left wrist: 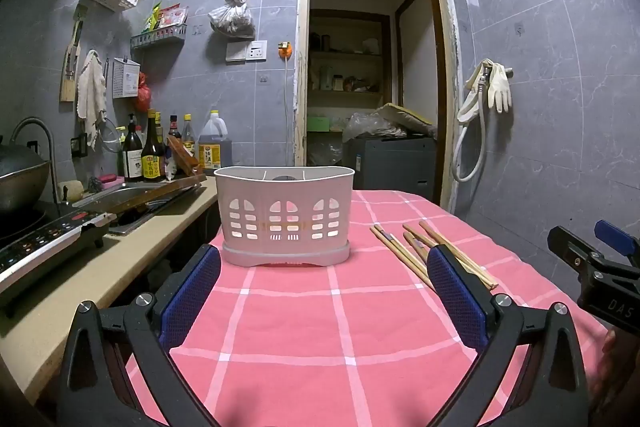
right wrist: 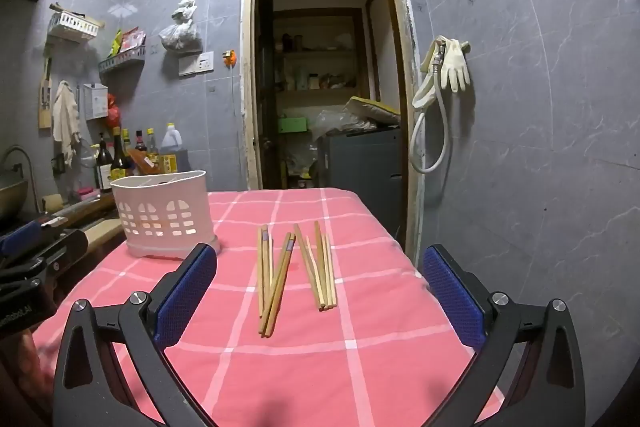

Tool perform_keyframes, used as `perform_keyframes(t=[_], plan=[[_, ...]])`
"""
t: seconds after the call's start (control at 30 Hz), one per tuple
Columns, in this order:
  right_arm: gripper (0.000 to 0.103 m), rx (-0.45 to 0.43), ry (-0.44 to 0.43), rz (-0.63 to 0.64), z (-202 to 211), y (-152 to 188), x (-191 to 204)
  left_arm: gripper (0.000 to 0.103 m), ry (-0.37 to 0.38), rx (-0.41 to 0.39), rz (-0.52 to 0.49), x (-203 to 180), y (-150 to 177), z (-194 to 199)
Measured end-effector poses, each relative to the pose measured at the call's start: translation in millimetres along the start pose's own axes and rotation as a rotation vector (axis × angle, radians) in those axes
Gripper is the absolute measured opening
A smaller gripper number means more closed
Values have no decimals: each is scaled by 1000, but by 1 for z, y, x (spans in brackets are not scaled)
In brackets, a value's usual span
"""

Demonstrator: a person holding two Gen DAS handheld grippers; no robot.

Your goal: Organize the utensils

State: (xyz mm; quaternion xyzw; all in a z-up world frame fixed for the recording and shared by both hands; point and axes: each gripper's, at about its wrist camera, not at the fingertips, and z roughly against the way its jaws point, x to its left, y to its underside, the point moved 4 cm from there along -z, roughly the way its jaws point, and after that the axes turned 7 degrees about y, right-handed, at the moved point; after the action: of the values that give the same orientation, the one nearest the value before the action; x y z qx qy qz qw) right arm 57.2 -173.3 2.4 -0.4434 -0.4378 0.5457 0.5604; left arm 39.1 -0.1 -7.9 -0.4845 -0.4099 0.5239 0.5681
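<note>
Your left gripper (left wrist: 324,291) hovers low over the pink checked tablecloth (left wrist: 304,331), fingers spread wide and holding nothing, with the white utensil basket (left wrist: 285,215) standing upright at its 12 o'clock. Wooden chopsticks (right wrist: 296,271) lie loose on the cloth in two rough bundles, at 1 o'clock from the left gripper and at 12 o'clock from your right gripper (right wrist: 320,291), whose fingers are likewise spread and empty. From the right wrist view, the basket sits at 10 o'clock, near the table's edge beside the kitchen counter (left wrist: 132,259).
</note>
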Motion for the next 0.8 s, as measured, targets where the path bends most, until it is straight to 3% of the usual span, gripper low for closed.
perform_keyframes(t=[0.8], plan=[[103, -1, -4, -3, 0, 0, 1, 101, 2, 4, 11, 0, 0, 0]])
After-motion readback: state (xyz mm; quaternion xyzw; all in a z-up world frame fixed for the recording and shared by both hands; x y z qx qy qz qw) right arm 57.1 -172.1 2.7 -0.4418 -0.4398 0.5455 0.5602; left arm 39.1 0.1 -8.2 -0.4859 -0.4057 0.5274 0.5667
